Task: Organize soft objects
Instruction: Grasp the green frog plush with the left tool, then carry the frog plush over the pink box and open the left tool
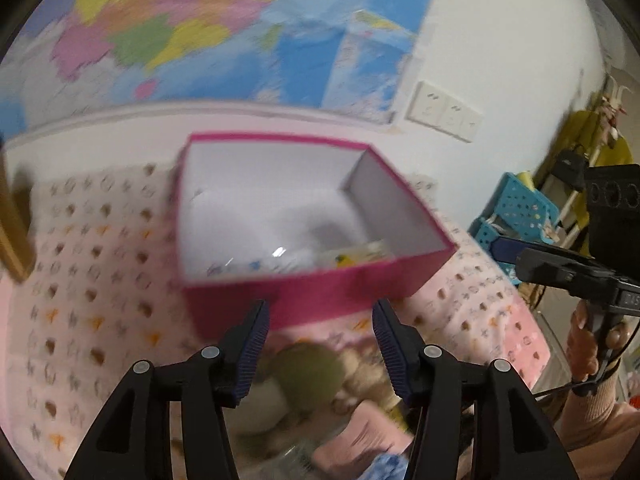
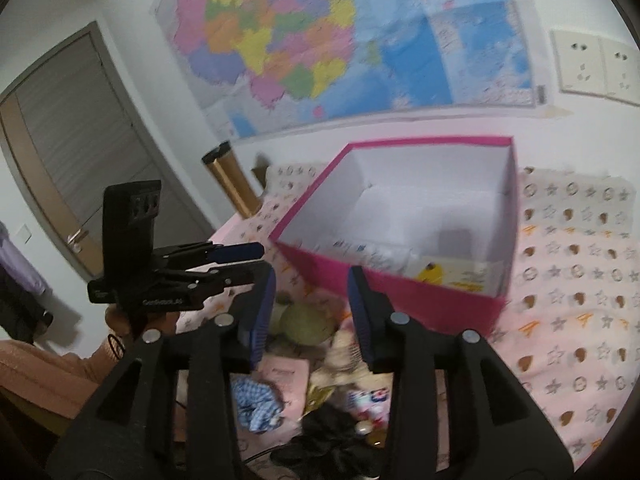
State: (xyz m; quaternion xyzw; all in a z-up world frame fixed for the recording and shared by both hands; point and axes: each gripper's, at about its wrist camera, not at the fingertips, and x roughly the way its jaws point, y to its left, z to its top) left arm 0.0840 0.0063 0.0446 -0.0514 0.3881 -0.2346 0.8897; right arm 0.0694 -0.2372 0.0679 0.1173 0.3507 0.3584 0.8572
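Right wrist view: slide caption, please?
Open right gripper above soft-item pile, facing the pink box; nothing held.

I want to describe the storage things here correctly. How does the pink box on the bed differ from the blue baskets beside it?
The pink box has solid, plain walls; the blue baskets have walls full of small holes. The pink box sits on the patterned pink cover, while the blue baskets stand off its edge, stacked one over another. The pink box shows a white inside with a few items at the bottom; what the blue baskets hold is hard to tell. Both are open on top.
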